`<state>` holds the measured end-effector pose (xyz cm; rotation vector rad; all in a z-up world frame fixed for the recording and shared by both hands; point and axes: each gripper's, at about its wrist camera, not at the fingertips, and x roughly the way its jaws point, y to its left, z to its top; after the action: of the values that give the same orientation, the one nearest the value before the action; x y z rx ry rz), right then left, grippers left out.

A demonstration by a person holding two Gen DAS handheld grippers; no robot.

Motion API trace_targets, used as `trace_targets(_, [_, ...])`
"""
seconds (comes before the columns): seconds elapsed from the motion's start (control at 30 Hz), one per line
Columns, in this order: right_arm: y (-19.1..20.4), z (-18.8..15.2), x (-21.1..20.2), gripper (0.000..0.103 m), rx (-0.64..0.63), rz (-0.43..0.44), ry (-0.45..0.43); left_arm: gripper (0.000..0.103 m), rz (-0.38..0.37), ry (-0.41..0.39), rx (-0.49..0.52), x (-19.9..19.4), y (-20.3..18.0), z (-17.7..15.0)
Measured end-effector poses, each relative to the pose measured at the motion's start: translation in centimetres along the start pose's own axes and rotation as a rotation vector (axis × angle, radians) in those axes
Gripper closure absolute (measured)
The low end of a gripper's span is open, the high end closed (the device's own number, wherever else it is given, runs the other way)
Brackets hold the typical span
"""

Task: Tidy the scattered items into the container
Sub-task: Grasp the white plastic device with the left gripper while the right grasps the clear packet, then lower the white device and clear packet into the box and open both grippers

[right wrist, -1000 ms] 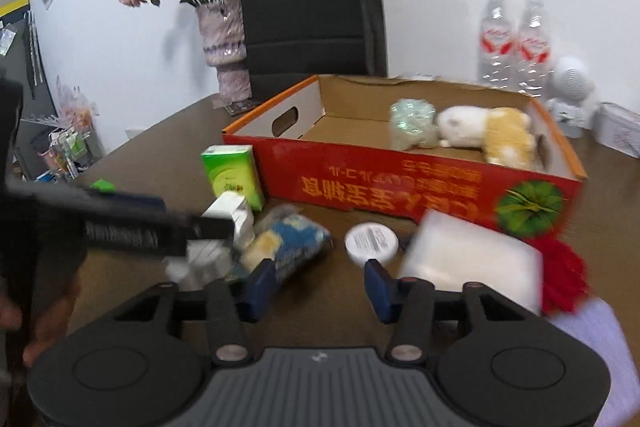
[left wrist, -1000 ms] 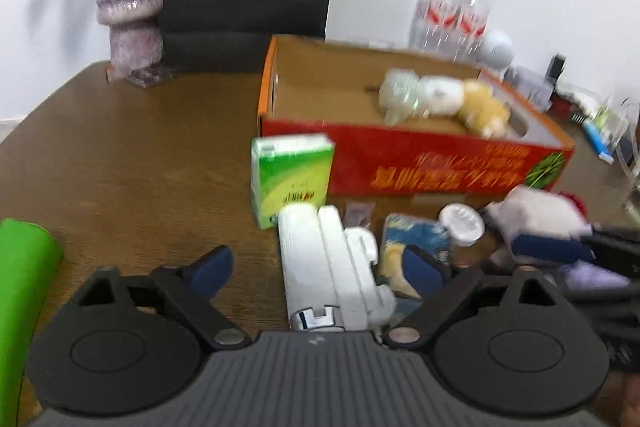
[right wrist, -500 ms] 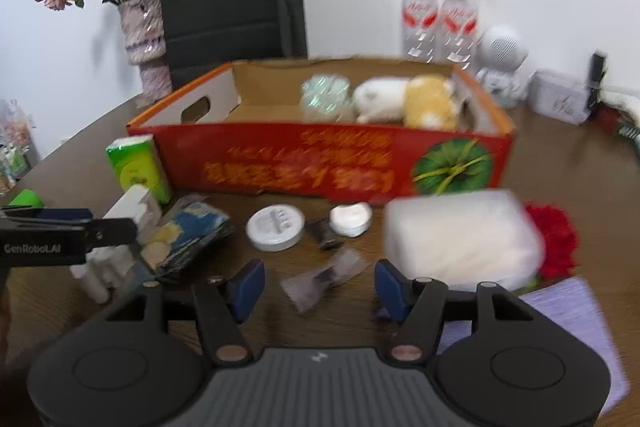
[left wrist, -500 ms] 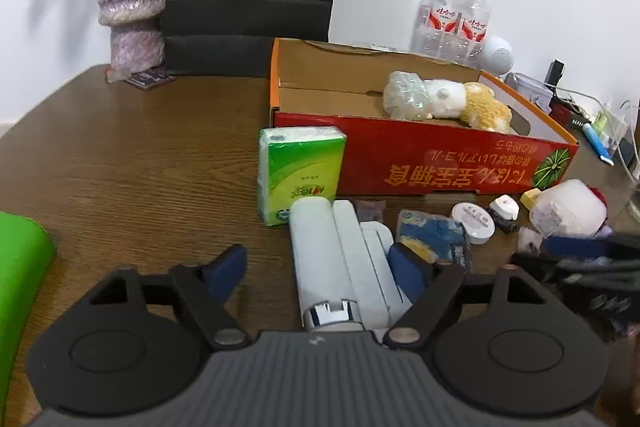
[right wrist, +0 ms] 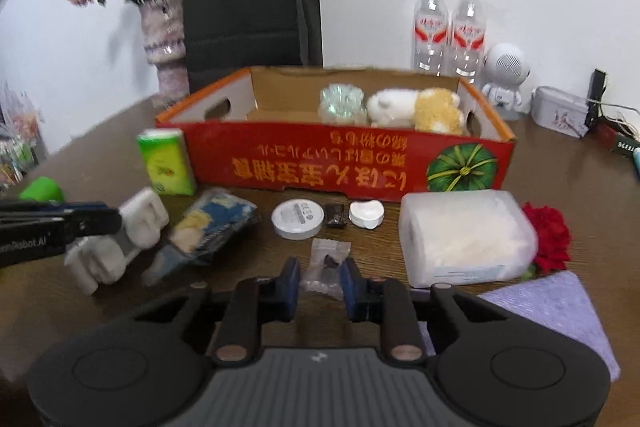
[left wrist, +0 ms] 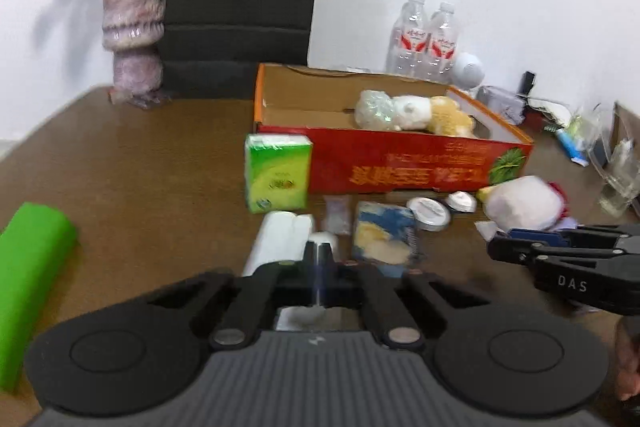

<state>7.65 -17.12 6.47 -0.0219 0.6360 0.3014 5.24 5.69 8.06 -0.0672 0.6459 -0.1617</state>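
Note:
The red cardboard box (right wrist: 280, 163) stands mid-table and holds a plush toy (right wrist: 416, 107) and a clear wrapped ball (right wrist: 342, 101). My left gripper (left wrist: 320, 259) is shut on the white plastic device (left wrist: 280, 239), which also shows in the right wrist view (right wrist: 120, 239). My right gripper (right wrist: 320, 279) is shut on a small clear candy wrapper (right wrist: 326, 263) on the table. A green tissue pack (right wrist: 166, 163), a blue snack bag (right wrist: 212, 227), a round white tin (right wrist: 298, 217), a small white lid (right wrist: 366, 213) and a white wipes pack (right wrist: 464, 237) lie in front of the box.
A red flower (right wrist: 550, 237) and a purple cloth (right wrist: 560, 307) lie at the right. A green roll (left wrist: 28, 275) lies at the left. A vase (right wrist: 166, 47), a black bag (right wrist: 248, 7), two water bottles (right wrist: 448, 27) and a white robot figure (right wrist: 506, 75) stand behind the box.
My left gripper has closed on the white device. My right gripper has moved down to the candy wrapper and closed on it.

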Motion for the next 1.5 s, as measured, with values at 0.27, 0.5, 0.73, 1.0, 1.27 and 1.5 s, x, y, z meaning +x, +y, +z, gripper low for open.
trace_targets(0.27, [-1.0,-0.7,-1.1,0.082,0.026,0.025,0.029,0.0,0.049,-0.039,0.125,0.6,-0.3,0.3])
trace_targets(0.5, [-1.6,-1.2,-1.2,0.082,0.05,0.041,0.032,0.042,0.014,0.124,0.119,4.9,1.2,0.1])
trace_targets(0.73, [-1.8,-0.2,-3.0,0.082,0.035,0.051,-0.009,0.048,0.05,0.095,0.059,3.2,0.9,-0.6])
trace_targets(1.0, [-5.3,8.6,-5.8,0.082,0.0,-0.016,-0.17,0.048,-0.04,-0.049,-0.053,0.1,1.1,9.8])
trace_targets(1.27, [-9.4,17.9,7.1,0.082,0.126,0.062,0.064,0.048,0.096,0.214,-0.023,18.0,-1.8,20.9])
trace_targets(1.5, [-8.3,17.7,17.2,0.079,0.066,-0.018,0.211,0.047,0.24,0.271,0.084,25.3,-2.2,20.2])
